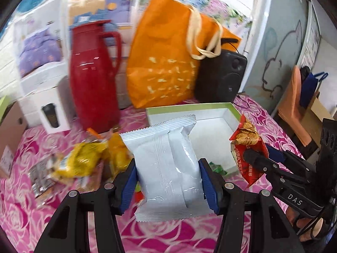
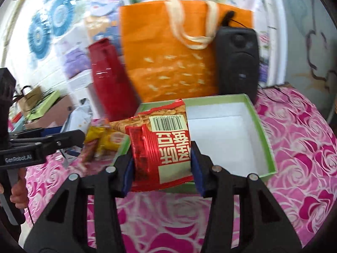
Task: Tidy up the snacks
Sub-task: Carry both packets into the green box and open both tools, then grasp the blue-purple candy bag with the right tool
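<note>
- The left gripper clamps a plain silver-white sealed snack packet between its blue pads, one pad pressing on each long side; the packet stands lengthwise, its crimped top edge pointing toward 12 o'clock.
- The right gripper holds a red crisp packet with a barcode and white characters, the blue pads pressing on its two sides.
- In the left wrist view the right gripper enters from 4 o'clock, and its red packet hangs over the right-hand rim of the box.
- An open shallow box with a green outside and a white inside lies on the pink rose-patterned tablecloth at 12 to 1 o'clock of the right gripper; the part of its floor that shows is bare.
- Both held packets are lifted off the cloth, just in front of the box.
- A loose heap of snacks, mostly yellow packets, lies on the cloth at 9 to 10 o'clock of the left gripper.
- Behind the box, at 12 o'clock, stands an orange tote bag with cream handles; a red thermos jug stands at its 9 o'clock and a black speaker at its 3 o'clock.
- A white carton printed with a dark cup stands at the jug's 8 o'clock.
</note>
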The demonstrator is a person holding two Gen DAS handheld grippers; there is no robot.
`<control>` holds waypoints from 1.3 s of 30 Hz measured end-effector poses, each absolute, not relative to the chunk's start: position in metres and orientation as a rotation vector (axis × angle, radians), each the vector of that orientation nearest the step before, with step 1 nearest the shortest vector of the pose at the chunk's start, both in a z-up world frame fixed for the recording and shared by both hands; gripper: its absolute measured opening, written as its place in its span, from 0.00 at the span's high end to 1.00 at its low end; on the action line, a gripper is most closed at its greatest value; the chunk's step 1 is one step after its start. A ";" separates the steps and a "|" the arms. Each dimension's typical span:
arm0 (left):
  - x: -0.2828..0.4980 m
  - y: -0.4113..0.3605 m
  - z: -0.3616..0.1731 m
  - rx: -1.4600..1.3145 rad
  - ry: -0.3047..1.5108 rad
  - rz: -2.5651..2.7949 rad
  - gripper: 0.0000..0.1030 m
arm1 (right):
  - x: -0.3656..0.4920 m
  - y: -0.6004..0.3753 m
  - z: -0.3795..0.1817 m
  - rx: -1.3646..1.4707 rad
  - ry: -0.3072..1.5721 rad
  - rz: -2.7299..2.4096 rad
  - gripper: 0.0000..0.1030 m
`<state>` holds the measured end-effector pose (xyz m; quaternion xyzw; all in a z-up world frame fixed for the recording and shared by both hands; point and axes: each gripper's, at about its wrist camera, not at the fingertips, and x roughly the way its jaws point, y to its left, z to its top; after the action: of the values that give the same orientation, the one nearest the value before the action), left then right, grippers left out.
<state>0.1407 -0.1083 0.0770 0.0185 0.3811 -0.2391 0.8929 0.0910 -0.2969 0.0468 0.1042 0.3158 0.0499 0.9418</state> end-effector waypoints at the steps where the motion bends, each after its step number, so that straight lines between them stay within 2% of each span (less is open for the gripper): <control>1: 0.149 -0.122 0.073 0.051 0.799 -0.509 0.44 | 0.094 -0.310 0.042 0.229 0.654 0.075 0.53; 12: 0.203 -0.188 0.027 0.129 0.864 -0.499 0.44 | 0.138 -0.360 -0.001 0.270 0.737 -0.006 0.52; 14: 0.205 -0.187 0.024 0.125 0.856 -0.483 0.39 | 0.145 -0.358 -0.007 0.248 0.761 -0.001 0.49; 15: 0.206 -0.186 0.023 0.119 0.855 -0.478 0.33 | 0.147 -0.356 -0.010 0.235 0.773 0.003 0.39; 16: 0.208 -0.184 0.022 0.109 0.860 -0.474 0.16 | 0.147 -0.355 -0.011 0.225 0.771 0.000 0.33; 17: 0.210 -0.182 0.022 0.098 0.858 -0.459 0.11 | 0.146 -0.354 -0.011 0.211 0.757 -0.010 0.20; 18: 0.209 -0.178 0.024 0.086 0.842 -0.436 0.10 | 0.144 -0.352 -0.010 0.198 0.738 -0.020 0.08; 20: 0.210 -0.172 0.026 0.075 0.831 -0.389 0.08 | 0.141 -0.350 -0.008 0.184 0.714 -0.034 0.01; 26: 0.200 -0.149 0.033 0.048 0.807 -0.346 0.08 | 0.135 -0.342 -0.001 0.196 0.751 -0.043 0.01; 39: 0.114 -0.073 0.077 0.044 0.631 -0.258 0.08 | 0.087 -0.278 0.048 0.186 0.654 0.033 0.01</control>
<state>0.1143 -0.0728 0.0766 0.0214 0.3094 -0.1266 0.9422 0.0865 -0.2778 0.0478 0.0911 0.3209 0.0164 0.9426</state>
